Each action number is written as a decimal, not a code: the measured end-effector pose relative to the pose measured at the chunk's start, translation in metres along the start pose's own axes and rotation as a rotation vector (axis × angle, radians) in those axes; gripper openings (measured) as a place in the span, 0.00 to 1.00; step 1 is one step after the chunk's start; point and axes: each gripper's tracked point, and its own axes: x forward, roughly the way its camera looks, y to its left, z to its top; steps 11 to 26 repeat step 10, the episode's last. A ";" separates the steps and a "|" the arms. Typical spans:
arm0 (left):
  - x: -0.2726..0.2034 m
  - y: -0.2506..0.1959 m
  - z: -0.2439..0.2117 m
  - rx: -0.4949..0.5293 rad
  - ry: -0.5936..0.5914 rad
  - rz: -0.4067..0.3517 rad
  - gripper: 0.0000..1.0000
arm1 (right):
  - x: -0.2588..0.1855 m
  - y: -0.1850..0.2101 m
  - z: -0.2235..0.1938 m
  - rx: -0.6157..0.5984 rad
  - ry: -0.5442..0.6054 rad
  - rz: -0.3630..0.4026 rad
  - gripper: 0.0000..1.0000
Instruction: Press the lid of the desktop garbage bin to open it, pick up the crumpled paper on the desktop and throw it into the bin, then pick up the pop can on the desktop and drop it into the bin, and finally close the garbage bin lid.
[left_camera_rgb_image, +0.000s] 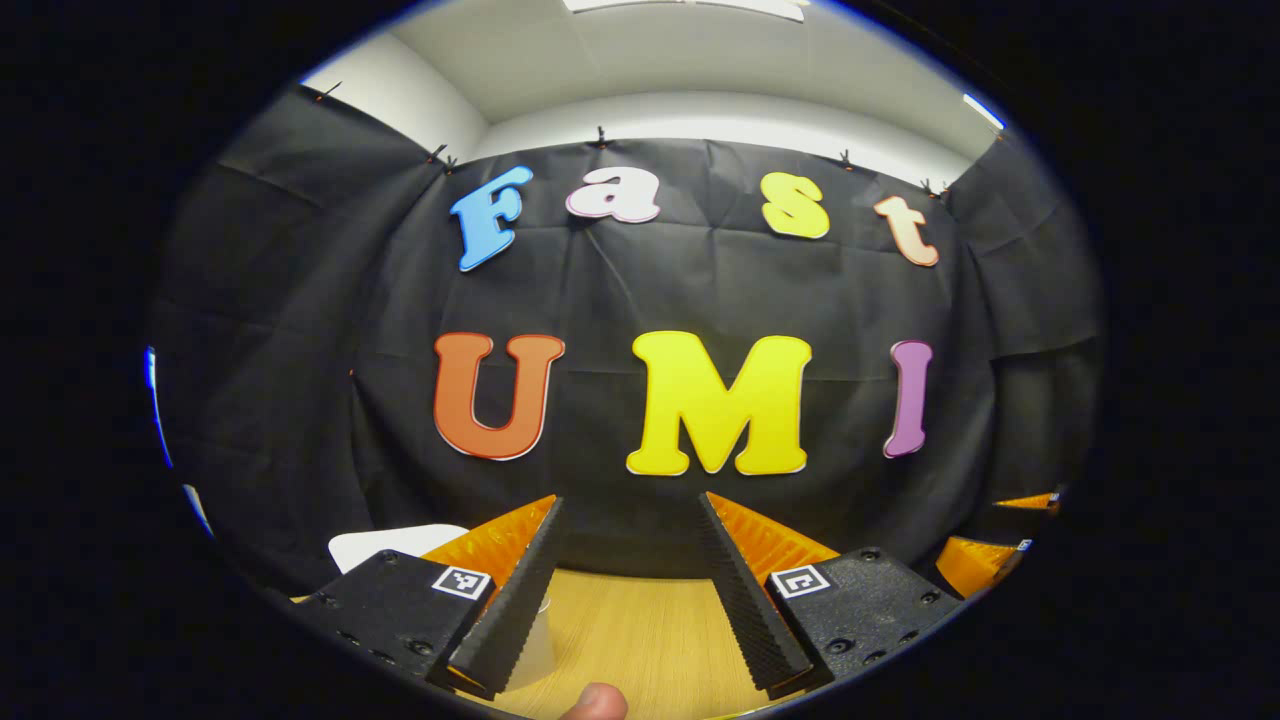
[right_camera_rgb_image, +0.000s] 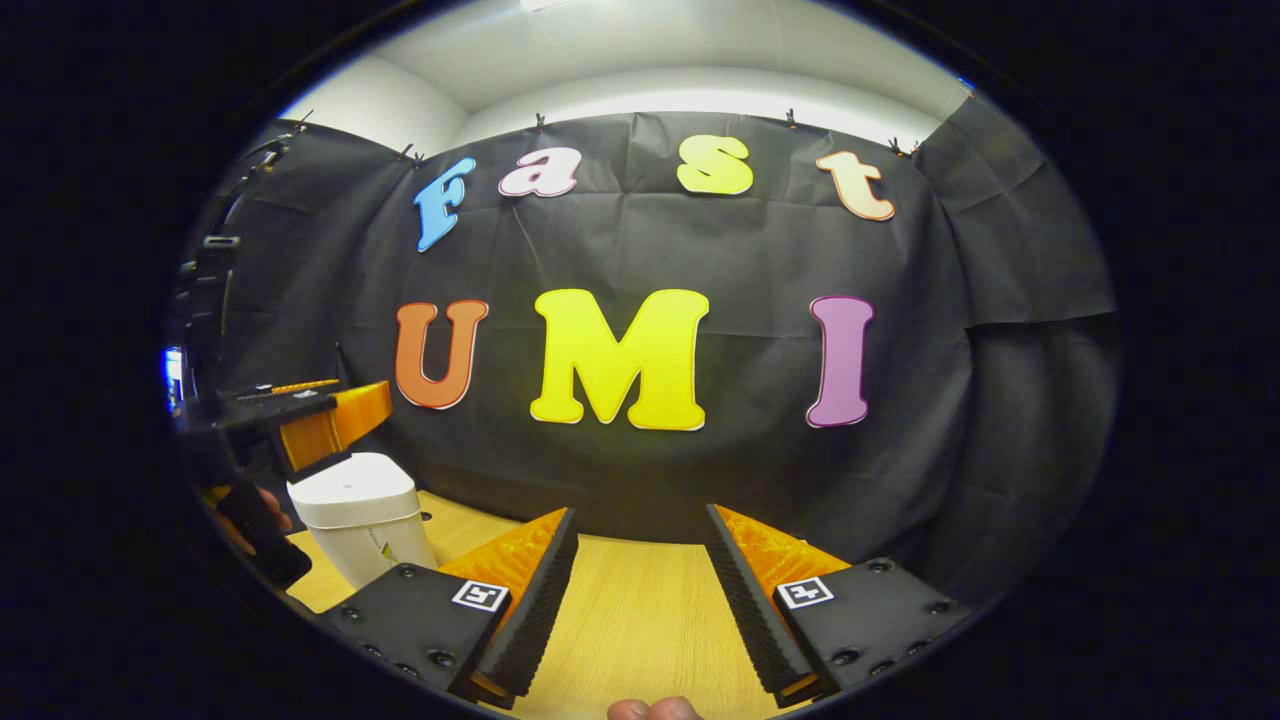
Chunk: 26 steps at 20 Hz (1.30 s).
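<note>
A: Start close in. What do you see in the left gripper view?

B: A fingertip (left_camera_rgb_image: 593, 702) at the very bottom edge, then the left gripper (left_camera_rgb_image: 630, 590) with its jaws spread wide and nothing between them. Bare wooden desktop (left_camera_rgb_image: 640, 630) shows through the gap.

A: And the bin?

B: The garbage bin (left_camera_rgb_image: 395, 545) peeks out low on the left in that view, a white lid behind the gripper's left finger, with a pale part of its body showing under that finger. The lid looks closed.

A: What's at the far right there?

B: Parts of the right gripper (left_camera_rgb_image: 985, 560) at the edge of the view, mostly cut off.

A: Now the right gripper view.

B: Again a fingertip (right_camera_rgb_image: 655, 709) at the bottom. The right gripper (right_camera_rgb_image: 640, 590) is released too, jaws apart, empty, hanging over the desktop (right_camera_rgb_image: 640, 620).

A: Farther off?

B: To the left the garbage bin (right_camera_rgb_image: 360, 515) stands upright on the desktop, white, lid down. Just above and behind it hangs the left gripper (right_camera_rgb_image: 310, 415), seen from the side, close over the lid; I cannot tell whether it touches. A hand (right_camera_rgb_image: 250, 520) holds it, low at the left edge.

A: The crumpled paper and the pop can?

B: I cannot place them from these pictures.

A: Behind everything?

B: The black cloth wall (right_camera_rgb_image: 760, 380) of the booth, and a white ceiling (right_camera_rgb_image: 650, 50) above it.
</note>
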 end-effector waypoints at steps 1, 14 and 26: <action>-0.003 -0.003 0.002 0.022 -0.013 -0.026 0.86 | -0.001 0.000 0.002 0.008 -0.006 -0.011 0.82; -0.014 -0.016 0.001 0.053 -0.006 -0.077 0.89 | -0.006 -0.011 0.018 0.029 -0.066 -0.066 0.82; -0.014 -0.016 0.001 0.053 -0.006 -0.077 0.89 | -0.006 -0.011 0.018 0.029 -0.066 -0.066 0.82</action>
